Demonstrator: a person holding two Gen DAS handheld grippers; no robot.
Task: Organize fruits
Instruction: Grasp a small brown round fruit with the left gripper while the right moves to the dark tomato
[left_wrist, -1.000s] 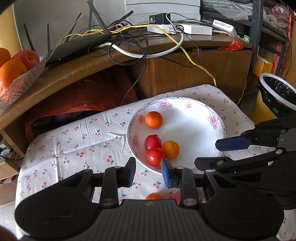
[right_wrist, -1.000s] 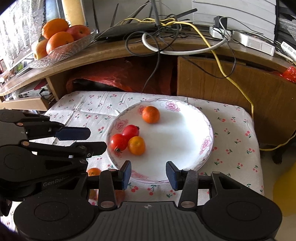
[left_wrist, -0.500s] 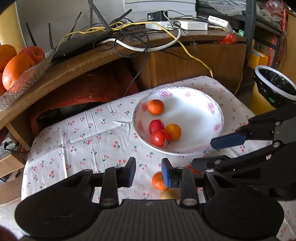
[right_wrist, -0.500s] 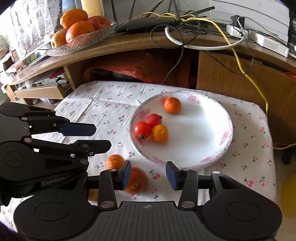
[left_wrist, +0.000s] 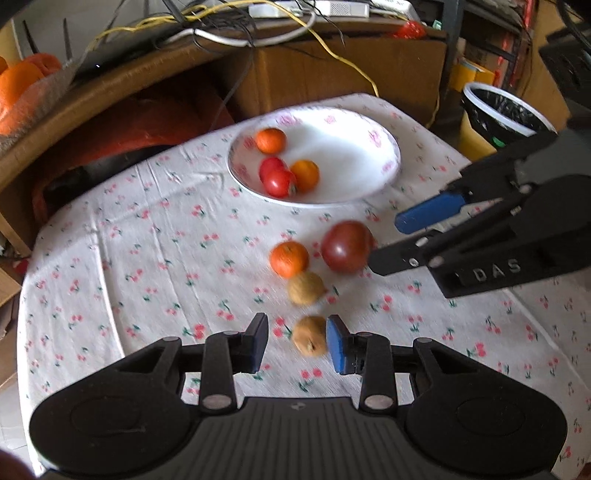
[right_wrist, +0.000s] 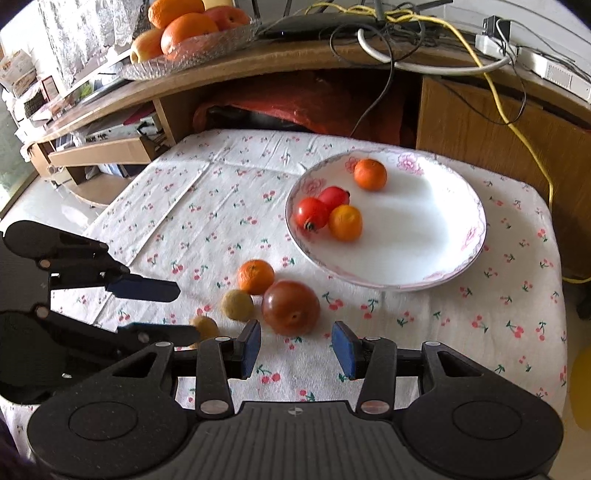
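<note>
Plate (right_wrist: 476, 236) holds four small fruits, clustered on its left side where dropped; four more loose on surface (right_wrist: 207, 206) near plate; left gripper (left_wrist: 297, 341) fingers wide, straddling nearest brown fruit (left_wrist: 309, 335), likely next pick; right gripper (right_wrist: 295, 349) fingers wide, empty, lined up on large tomato (right_wrist: 290, 307) just ahead.

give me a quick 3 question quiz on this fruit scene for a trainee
1. True or false: the left tongs are clamped on a fruit.
2. How many fruits lie in the plate?
3. Which loose fruit sits nearest the right tongs? A) big red tomato B) orange mandarin C) round tan fruit

Key
1. False: both tongs are open, and a small brown fruit lies between the left tongs, untouched as far as visible.
2. Four.
3. A.
</note>
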